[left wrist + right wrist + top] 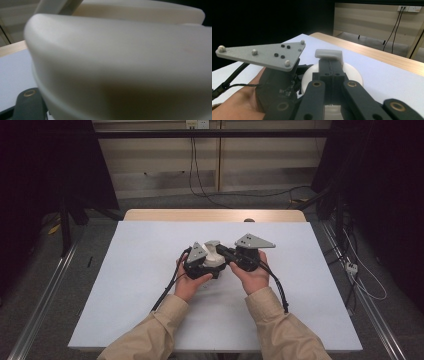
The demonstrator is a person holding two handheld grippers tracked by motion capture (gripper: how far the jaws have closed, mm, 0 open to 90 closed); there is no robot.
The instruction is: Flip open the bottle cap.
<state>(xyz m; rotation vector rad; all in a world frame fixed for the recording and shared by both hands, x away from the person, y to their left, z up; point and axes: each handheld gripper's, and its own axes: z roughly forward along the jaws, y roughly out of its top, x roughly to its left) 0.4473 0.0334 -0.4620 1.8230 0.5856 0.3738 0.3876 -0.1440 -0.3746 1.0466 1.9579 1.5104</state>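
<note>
I have both grippers meeting mid-counter (pixel 150 270) on a round white plastic container (pixel 216 257); right gripper (pixel 331 68) pinched together on its grey tab (pixel 329 53) for leverage; left gripper (pixel 200 262) steadies it, jaw state unclear.

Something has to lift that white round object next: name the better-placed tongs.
Right. The right tongs appear shut on the pale tab atop the white round object, so they could probably pull straight up. The left tongs sit close against the object's side, their grip unseen.

Two hand-held grippers, left (pixel 210 261) and right (pixel 223 252), one white container (pixel 215 256).
</note>
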